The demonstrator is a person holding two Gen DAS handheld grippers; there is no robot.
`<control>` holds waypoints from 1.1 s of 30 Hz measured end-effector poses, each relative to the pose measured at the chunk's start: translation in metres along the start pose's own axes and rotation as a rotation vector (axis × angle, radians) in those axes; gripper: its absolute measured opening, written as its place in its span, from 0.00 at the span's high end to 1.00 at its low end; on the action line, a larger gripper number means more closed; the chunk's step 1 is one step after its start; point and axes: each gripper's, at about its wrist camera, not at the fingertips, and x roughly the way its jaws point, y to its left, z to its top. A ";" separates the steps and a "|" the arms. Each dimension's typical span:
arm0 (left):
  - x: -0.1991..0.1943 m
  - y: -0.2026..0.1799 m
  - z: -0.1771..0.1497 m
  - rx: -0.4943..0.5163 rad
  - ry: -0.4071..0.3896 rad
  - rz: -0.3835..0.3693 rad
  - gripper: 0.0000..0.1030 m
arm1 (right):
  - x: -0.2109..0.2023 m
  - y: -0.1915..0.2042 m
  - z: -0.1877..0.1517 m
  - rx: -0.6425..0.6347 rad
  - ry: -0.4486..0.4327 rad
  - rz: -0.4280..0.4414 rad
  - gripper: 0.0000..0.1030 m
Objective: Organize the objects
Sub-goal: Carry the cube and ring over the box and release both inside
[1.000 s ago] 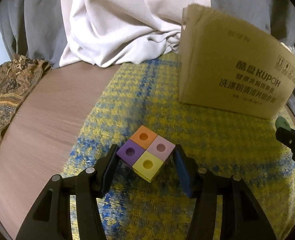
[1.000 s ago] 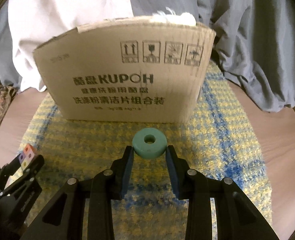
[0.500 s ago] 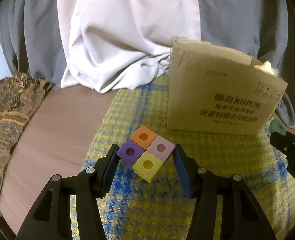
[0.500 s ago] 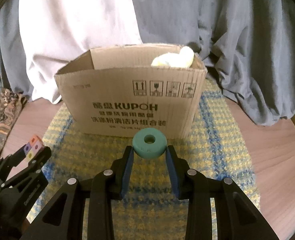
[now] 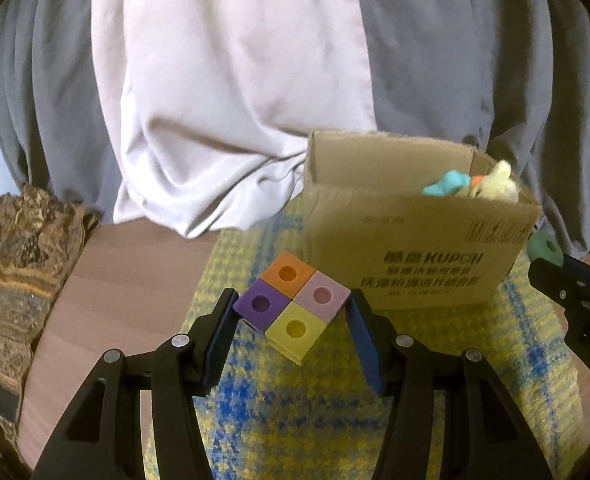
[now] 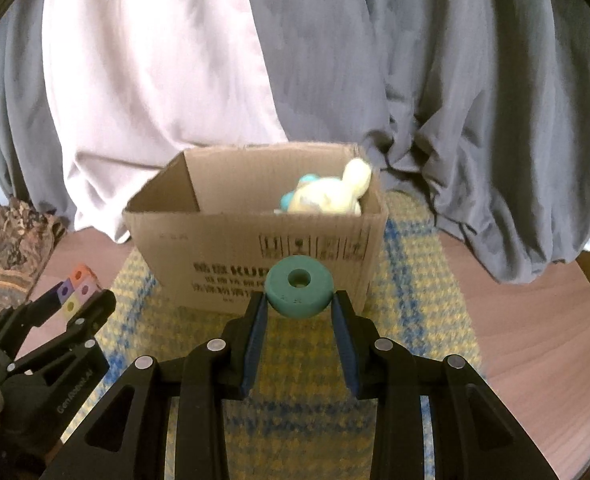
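My left gripper (image 5: 291, 312) is shut on a four-colour block (image 5: 293, 306) of orange, pink, purple and yellow cubes with holes, held in the air left of the cardboard box (image 5: 415, 248). My right gripper (image 6: 299, 304) is shut on a green ring (image 6: 299, 286), held in the air in front of the box (image 6: 255, 256). The box is open on top and holds a pale yellow plush (image 6: 331, 196) and a teal toy (image 5: 445, 184). The block (image 6: 75, 288) and left gripper (image 6: 71, 312) also show low left in the right wrist view. The ring (image 5: 545, 246) shows at the right edge of the left wrist view.
The box stands on a yellow and blue woven mat (image 6: 407, 320) on a brown wooden table (image 6: 535, 320). Grey and white curtains (image 5: 235, 100) hang behind. A patterned brown cloth (image 5: 11, 260) lies at the table's left edge.
Both grippers have risen with their loads. The box now appears lower and farther off, and its open top and contents have come into view.
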 end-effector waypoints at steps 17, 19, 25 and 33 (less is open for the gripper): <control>-0.007 -0.016 0.055 0.055 -0.057 -0.050 0.48 | -0.011 -0.002 0.044 -0.019 -0.077 0.007 0.67; -0.006 -0.017 0.062 0.061 -0.062 -0.057 0.48 | -0.011 -0.002 0.051 -0.023 -0.083 0.011 0.67; -0.002 -0.021 0.085 0.075 -0.069 -0.086 0.48 | -0.012 0.003 0.073 -0.045 -0.105 0.014 0.67; 0.015 -0.036 0.112 0.132 -0.060 -0.105 0.48 | 0.002 0.005 0.100 -0.044 -0.078 0.029 0.67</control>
